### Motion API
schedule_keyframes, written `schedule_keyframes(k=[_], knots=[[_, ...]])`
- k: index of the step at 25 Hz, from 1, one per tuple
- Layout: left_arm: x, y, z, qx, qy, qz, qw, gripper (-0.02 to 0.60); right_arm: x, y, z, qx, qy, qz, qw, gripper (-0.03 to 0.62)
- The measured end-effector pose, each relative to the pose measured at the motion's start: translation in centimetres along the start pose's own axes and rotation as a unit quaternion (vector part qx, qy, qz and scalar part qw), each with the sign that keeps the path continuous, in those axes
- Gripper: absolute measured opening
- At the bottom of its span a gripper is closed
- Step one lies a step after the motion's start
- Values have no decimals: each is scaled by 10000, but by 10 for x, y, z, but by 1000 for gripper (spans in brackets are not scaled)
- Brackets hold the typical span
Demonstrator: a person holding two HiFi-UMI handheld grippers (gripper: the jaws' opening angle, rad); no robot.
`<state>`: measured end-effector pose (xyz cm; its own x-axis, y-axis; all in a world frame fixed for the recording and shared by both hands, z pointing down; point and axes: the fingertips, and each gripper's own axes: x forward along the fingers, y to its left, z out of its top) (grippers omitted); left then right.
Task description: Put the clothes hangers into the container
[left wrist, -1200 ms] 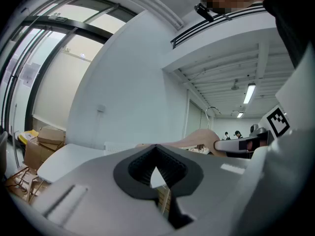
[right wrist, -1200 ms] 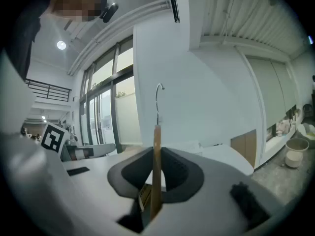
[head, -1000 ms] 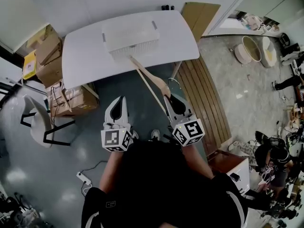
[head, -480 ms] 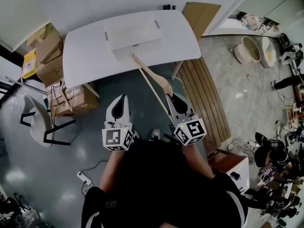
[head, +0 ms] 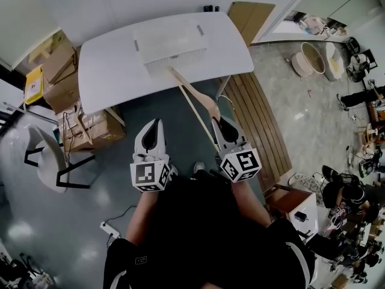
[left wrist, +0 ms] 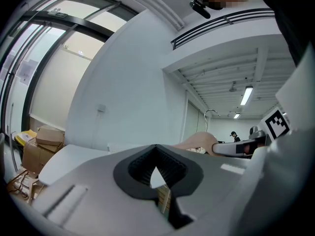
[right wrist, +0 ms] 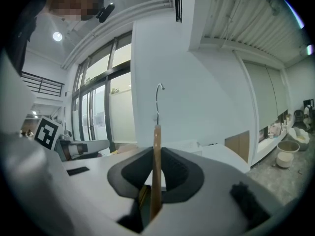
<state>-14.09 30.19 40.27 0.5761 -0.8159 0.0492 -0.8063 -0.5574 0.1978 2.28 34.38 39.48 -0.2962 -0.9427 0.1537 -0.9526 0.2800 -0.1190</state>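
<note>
A wooden clothes hanger (head: 195,95) with a metal hook (head: 222,99) juts out from my right gripper (head: 218,123), which is shut on its near end. The hanger's far tip reaches the near edge of the white container (head: 170,44) standing on the white table (head: 108,71). In the right gripper view the hanger (right wrist: 156,151) stands edge-on between the jaws of the right gripper (right wrist: 156,173). My left gripper (head: 154,123) hovers beside it, short of the table, with nothing in it. In the left gripper view the left gripper (left wrist: 157,173) has its jaws together.
Cardboard boxes (head: 60,71) are stacked left of the table, with a white chair (head: 45,155) nearer. A slatted wooden board (head: 258,119) lies on the floor at the right, round tubs (head: 310,59) beyond it. A power strip (head: 111,229) lies by the person's feet.
Both grippers have edged slightly forward toward the table. The hanger stays gripped in the right one, its far tip still at the container's near edge.
</note>
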Motion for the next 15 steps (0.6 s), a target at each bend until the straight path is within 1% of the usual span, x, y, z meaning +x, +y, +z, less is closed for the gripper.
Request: schedule_keyframes(k=[4, 8, 15], knots=[[-3, 13, -2, 19, 4, 56, 10000, 3, 12, 7, 0, -23, -44, -86, 10000, 60], [-3, 20, -3, -7, 26, 128, 9999, 3, 18, 9, 1, -23, -51, -86, 9999, 60], [24, 31, -1, 56, 59, 291, 9995, 3, 48, -9, 3, -20, 23, 46, 10000, 60]])
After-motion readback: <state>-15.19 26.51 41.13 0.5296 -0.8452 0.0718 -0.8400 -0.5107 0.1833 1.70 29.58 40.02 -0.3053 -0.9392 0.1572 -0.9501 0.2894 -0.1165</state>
